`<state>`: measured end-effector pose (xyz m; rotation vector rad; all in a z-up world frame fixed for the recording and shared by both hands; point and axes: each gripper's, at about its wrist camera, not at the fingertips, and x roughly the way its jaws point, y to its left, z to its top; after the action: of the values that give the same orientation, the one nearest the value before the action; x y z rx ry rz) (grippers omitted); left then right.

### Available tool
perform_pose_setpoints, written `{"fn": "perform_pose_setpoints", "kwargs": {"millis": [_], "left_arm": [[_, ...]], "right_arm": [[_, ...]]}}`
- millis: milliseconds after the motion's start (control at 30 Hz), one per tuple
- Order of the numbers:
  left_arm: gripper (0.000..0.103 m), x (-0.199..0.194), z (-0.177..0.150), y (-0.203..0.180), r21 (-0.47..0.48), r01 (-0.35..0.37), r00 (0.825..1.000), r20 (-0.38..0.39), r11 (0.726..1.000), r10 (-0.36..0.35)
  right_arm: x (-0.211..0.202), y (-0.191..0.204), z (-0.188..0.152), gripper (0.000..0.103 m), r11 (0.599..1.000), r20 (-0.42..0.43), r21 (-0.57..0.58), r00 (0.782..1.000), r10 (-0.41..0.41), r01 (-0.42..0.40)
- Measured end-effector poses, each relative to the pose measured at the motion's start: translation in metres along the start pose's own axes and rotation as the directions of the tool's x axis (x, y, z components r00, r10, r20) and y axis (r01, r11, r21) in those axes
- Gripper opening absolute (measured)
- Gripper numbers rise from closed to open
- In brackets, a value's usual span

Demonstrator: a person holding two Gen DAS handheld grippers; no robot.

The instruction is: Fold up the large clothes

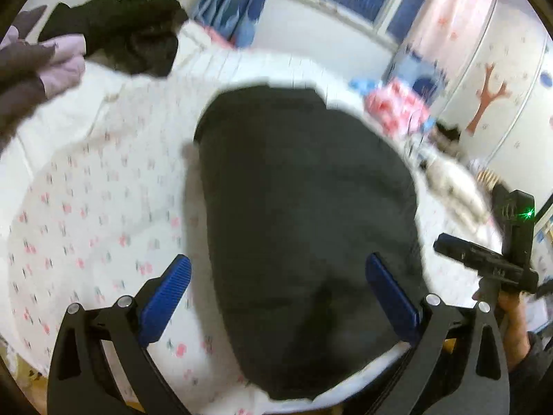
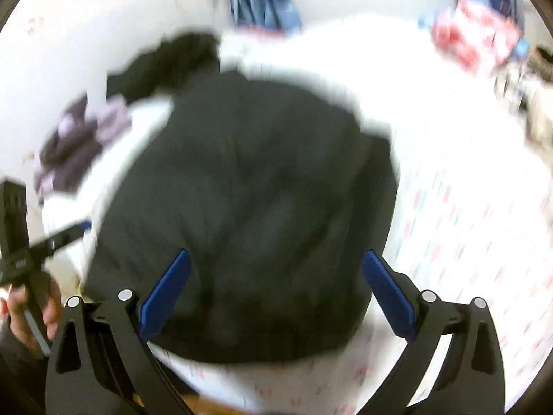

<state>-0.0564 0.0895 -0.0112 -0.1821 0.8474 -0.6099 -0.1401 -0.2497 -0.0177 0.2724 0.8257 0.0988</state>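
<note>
Dark folded garment lies on floral bedsheet. Left gripper and right gripper above near edge, fingers apart, empty.

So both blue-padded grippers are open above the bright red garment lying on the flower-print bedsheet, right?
Not quite: the garment is dark, near black, not red, as the left wrist view shows. The rest holds: the left gripper and right gripper are both open above it, on the flower-print bedsheet.
</note>
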Motion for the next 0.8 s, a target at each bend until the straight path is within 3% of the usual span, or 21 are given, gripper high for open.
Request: {"fn": "perform_pose_setpoints", "kwargs": {"millis": [100, 200, 300, 333, 400, 433, 500, 533, 633, 700, 800], "left_arm": [[0.097, 0.003, 0.014, 0.003, -0.023, 0.010, 1.000, 0.011, 1.000, -0.010], [0.097, 0.010, 0.010, -0.001, -0.028, 0.007, 1.000, 0.000, 1.000, -0.007], [0.097, 0.020, -0.002, -0.006, -0.011, 0.007, 1.000, -0.012, 1.000, -0.008], [0.097, 0.028, -0.006, -0.008, -0.005, -0.002, 0.999, -0.044, 1.000, 0.001], [0.097, 0.053, -0.019, -0.011, 0.012, -0.033, 0.987, -0.156, 0.999, 0.034], [0.097, 0.063, -0.024, -0.008, 0.003, -0.037, 0.982, -0.183, 0.999, 0.037], [0.097, 0.058, -0.024, -0.004, -0.053, -0.006, 0.982, -0.189, 0.999, -0.004], [0.097, 0.051, -0.021, -0.001, -0.084, 0.022, 0.986, -0.165, 0.996, -0.036], [0.097, 0.033, -0.007, 0.031, -0.250, 0.131, 0.983, -0.095, 0.959, -0.159], [0.097, 0.039, 0.004, 0.055, -0.352, 0.142, 0.980, -0.079, 0.925, -0.181], [0.097, 0.070, 0.022, 0.080, -0.413, 0.149, 0.972, -0.104, 0.898, -0.209]], "right_arm": [[0.000, 0.013, 0.048, 0.096, 1.000, 0.070, -0.025, 0.997, 0.015, -0.013], [0.006, 0.012, 0.073, 0.096, 0.998, 0.054, 0.035, 0.997, 0.050, -0.052], [0.007, 0.009, 0.046, 0.096, 0.998, 0.048, 0.061, 0.998, 0.030, -0.033], [0.018, 0.010, 0.029, 0.096, 0.999, -0.010, 0.046, 1.000, 0.002, -0.002], [0.056, 0.008, -0.009, 0.096, 0.999, -0.202, -0.022, 0.978, -0.050, 0.047], [0.073, 0.002, -0.024, 0.096, 1.000, -0.248, 0.000, 0.969, -0.009, 0.009], [0.069, -0.010, -0.027, 0.096, 0.997, -0.244, 0.070, 0.969, 0.035, -0.018], [0.055, -0.020, -0.023, 0.096, 0.990, -0.199, 0.132, 0.977, 0.077, -0.051], [0.037, -0.060, -0.009, 0.096, 0.941, -0.123, 0.320, 0.980, 0.155, -0.109], [0.036, -0.078, 0.000, 0.096, 0.917, -0.104, 0.381, 0.979, 0.174, -0.123], [0.057, -0.093, 0.018, 0.096, 0.887, -0.105, 0.440, 0.973, 0.206, -0.140]]}}
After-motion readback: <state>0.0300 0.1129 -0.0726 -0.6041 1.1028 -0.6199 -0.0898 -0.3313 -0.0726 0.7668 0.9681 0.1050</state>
